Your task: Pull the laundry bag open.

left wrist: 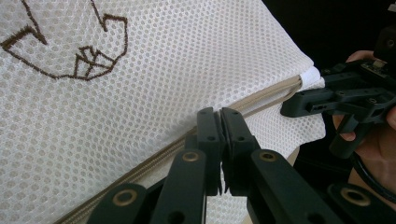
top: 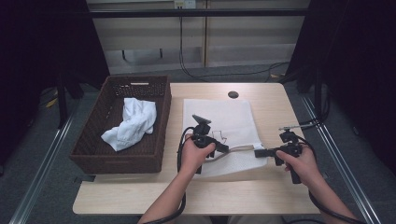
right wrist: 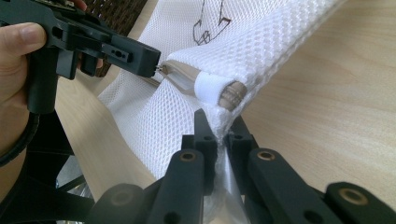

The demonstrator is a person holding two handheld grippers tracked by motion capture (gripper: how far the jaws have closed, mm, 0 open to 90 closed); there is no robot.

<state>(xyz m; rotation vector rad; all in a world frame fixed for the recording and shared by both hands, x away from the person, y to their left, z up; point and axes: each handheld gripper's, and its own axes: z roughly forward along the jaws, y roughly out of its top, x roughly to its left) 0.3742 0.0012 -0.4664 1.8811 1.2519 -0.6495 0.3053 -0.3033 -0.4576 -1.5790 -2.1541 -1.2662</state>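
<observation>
A white mesh laundry bag with a brown stitched drawing lies on the wooden table. Its beige zipper runs along the near edge, which is lifted off the table. My left gripper is shut on the zipper pull, its jaws pressed together at the zipper line. In the right gripper view the left gripper pinches a small metal tab at the zipper opening. My right gripper is shut on the bag's corner, just below the white end tab.
A dark wicker basket stands at the table's left and holds a crumpled white cloth. A round cable hole sits at the table's back. Bare wood lies right of the bag and along the front edge.
</observation>
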